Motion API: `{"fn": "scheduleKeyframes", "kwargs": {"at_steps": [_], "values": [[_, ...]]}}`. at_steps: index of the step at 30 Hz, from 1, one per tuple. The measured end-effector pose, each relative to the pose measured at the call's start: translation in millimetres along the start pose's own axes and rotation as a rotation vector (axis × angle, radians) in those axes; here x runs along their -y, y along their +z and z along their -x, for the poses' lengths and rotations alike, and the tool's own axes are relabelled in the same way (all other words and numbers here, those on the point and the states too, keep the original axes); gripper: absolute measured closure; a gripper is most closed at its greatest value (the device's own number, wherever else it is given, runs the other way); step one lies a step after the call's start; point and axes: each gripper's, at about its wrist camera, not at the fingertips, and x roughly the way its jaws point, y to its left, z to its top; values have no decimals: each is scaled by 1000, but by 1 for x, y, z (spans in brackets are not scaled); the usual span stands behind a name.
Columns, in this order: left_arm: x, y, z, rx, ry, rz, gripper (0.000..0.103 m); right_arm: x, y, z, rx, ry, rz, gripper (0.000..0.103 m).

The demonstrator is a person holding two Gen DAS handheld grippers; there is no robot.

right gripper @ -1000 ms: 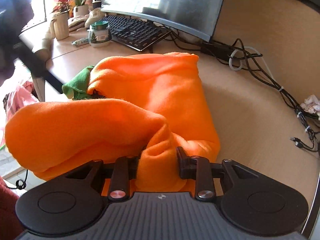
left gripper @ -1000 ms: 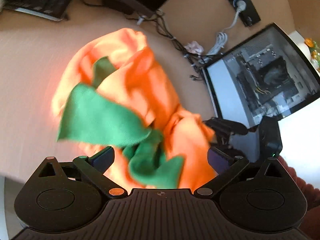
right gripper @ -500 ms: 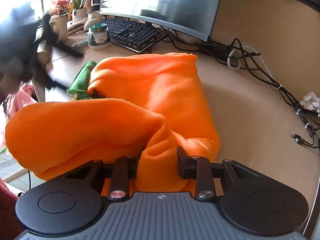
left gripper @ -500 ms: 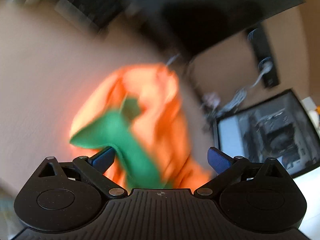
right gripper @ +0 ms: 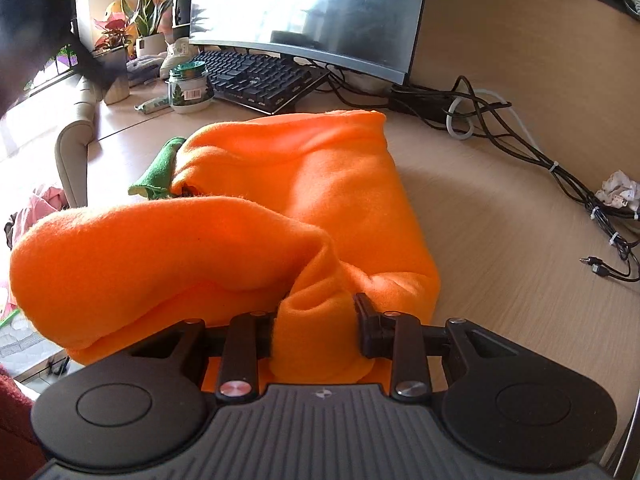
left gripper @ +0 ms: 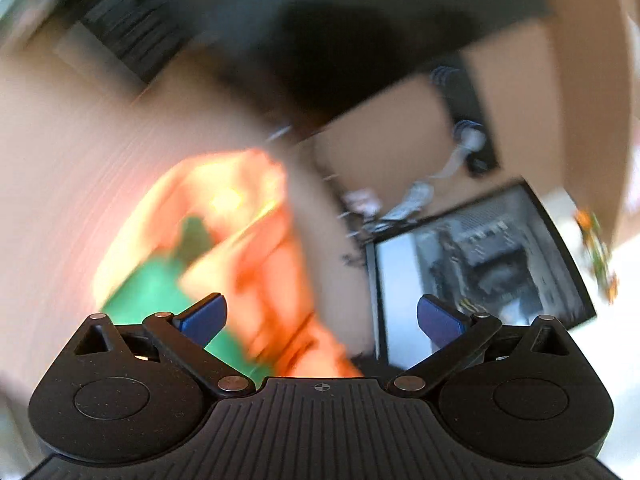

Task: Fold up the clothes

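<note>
Nearest in the rt wrist view, my right gripper (right gripper: 316, 330) is clamping a bunched fold of the orange fleece garment (right gripper: 280, 184); both fingers are pressing into the fabric w/ the fold bulging up between them; the garment is lying on the wooden desk (right gripper: 500, 248), w/ one thick roll running off to the left toward the desk edge and the main body spreading away from me; a green part (right gripper: 158, 170) is poking out at the garment's far left side; beyond it a glass jar w/ green lid (right gripper: 190, 88) is standing beside a black keyboard (right gripper: 260, 78); behind those a curved monitor (right gripper: 312, 8) is catching glare, potted plants (right gripper: 132, 20) sitting to its left; a tangle of black cables (right gripper: 500, 128) is trailing across the desk on the right, a crumpled paper (right gripper: 618, 192) lying among them.

In the left wrist view, heavily motion-blurred, my left gripper (left gripper: 322, 316) is hanging w/ blue-padded fingers (left gripper: 204, 314) spread wide apart, gripping nothing; the garment (left gripper: 248, 240) is showing below and ahead as an orange-green smear on the desk (left gripper: 60, 200); a PC case w/ glass side panel (left gripper: 480, 264) is sitting to the right; farther back I'm only making out dark blurred shapes.
</note>
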Motion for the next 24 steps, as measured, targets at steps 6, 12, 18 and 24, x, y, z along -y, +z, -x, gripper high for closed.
{"fn": "scheduleKeyframes", "kwargs": {"at_steps": [6,12,18,24], "values": [[-68,-35,-11,40,54,350,22,1,3,-1,-9,12,18,73],[-75,-37,-9,128,96,389,55,1,2,-2,-5,15,19,73],[-36,-1,-10,153,220,99,93,1,1,-1,2,12,13,73],[29,24,-25,177,272,-238,93,-1,-1,-1,9,2,3,72]]}}
